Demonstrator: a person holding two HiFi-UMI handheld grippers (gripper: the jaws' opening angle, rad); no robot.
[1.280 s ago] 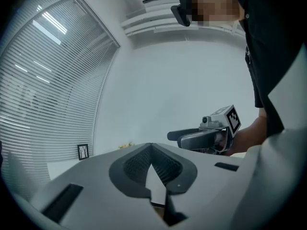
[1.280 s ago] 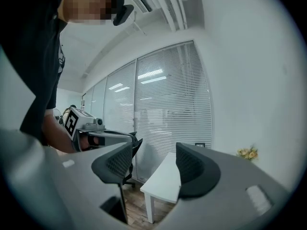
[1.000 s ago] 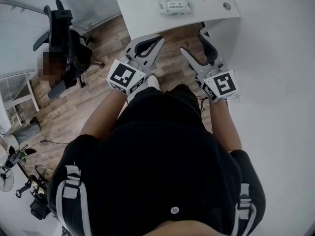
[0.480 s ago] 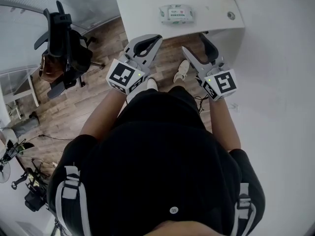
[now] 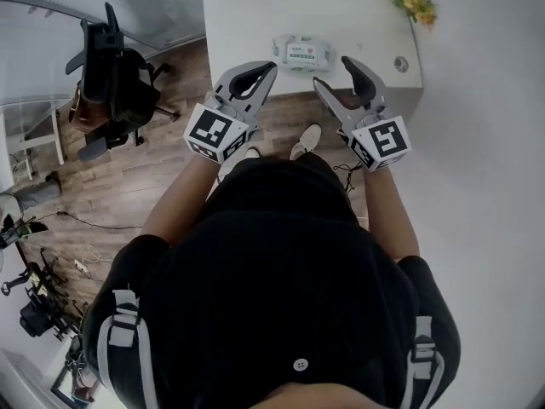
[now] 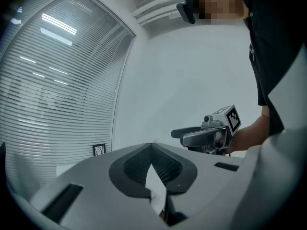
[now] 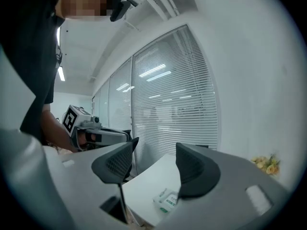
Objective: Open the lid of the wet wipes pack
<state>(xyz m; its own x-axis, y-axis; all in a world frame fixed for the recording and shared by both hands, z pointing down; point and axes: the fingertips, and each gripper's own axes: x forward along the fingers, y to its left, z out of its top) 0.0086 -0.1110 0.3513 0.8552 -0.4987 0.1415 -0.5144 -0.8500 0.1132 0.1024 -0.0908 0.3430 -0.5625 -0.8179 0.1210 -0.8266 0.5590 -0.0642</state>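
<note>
The right gripper (image 7: 156, 145) has its jaws apart, with the wet wipes pack (image 7: 166, 200) lying on the white table (image 7: 144, 181) beyond.

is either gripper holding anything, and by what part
Nothing held. Left gripper shut on nothing, right gripper open and empty; the wipes pack lies apart on the table.

A white rectangular worktop (image 5: 247, 15) stands against a white wall, with a small bunch of yellow flowers (image 5: 415, 2) at its far right corner and a round grey cable grommet (image 5: 401, 63) near its right edge. To its left, a black wheeled office chair (image 5: 115, 75) stands on the brown wood-plank floor (image 5: 128, 186). Pale horizontal slatted blinds (image 6: 43, 104) cover the curved glass partition.
</note>
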